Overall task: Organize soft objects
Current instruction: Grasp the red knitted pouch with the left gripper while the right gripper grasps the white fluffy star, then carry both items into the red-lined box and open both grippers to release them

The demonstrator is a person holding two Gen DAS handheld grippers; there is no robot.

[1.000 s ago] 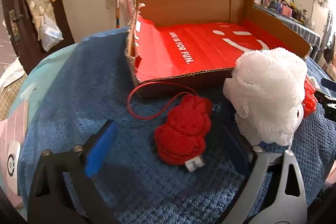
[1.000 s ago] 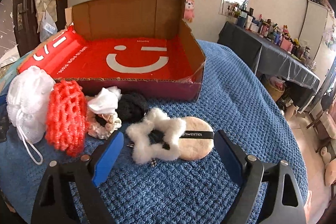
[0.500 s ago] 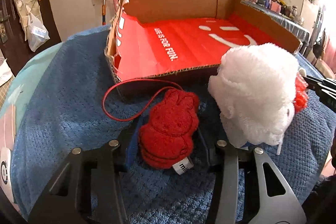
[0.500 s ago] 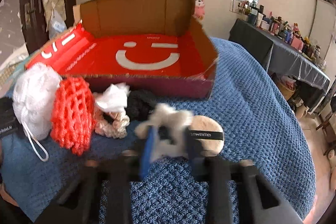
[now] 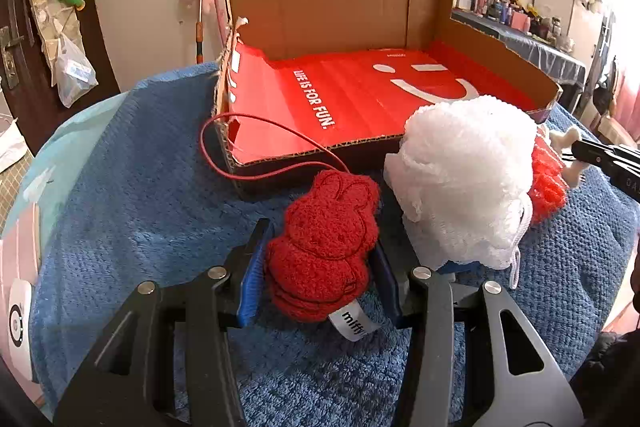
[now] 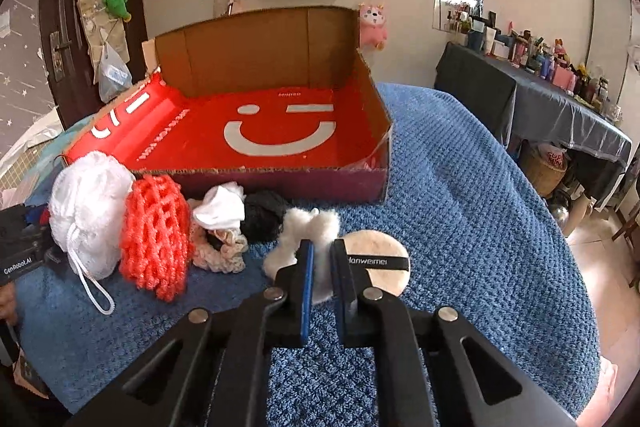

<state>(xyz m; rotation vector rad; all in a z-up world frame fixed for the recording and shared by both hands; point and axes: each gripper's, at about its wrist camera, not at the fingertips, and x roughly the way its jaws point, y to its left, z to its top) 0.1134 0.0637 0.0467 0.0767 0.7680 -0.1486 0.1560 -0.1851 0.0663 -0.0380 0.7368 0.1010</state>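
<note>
**Two grippers, each closed on a soft toy**

Two grippers work on the blue blanket point(image 6: 460, 187) in front of the cardboard box point(image 6: 264, 131) with the red floor. The left gripper point(image 5: 318, 267) is clenched on the red rabbit toy point(image 5: 324, 247), blue pads pressing both its sides; its red cord point(image 5: 256, 147) loops over the near edge of the box. Just beside it on the right sits the white bath puff point(image 5: 464, 183). The right gripper point(image 6: 320, 271) is squeezed on the white fluffy star point(image 6: 308, 227), which touches the round powder puff point(image 6: 380, 263). Left of these lie a black ball point(image 6: 262, 215), a white cloth point(image 6: 220, 207) and the orange net sponge point(image 6: 154, 235).
</note>
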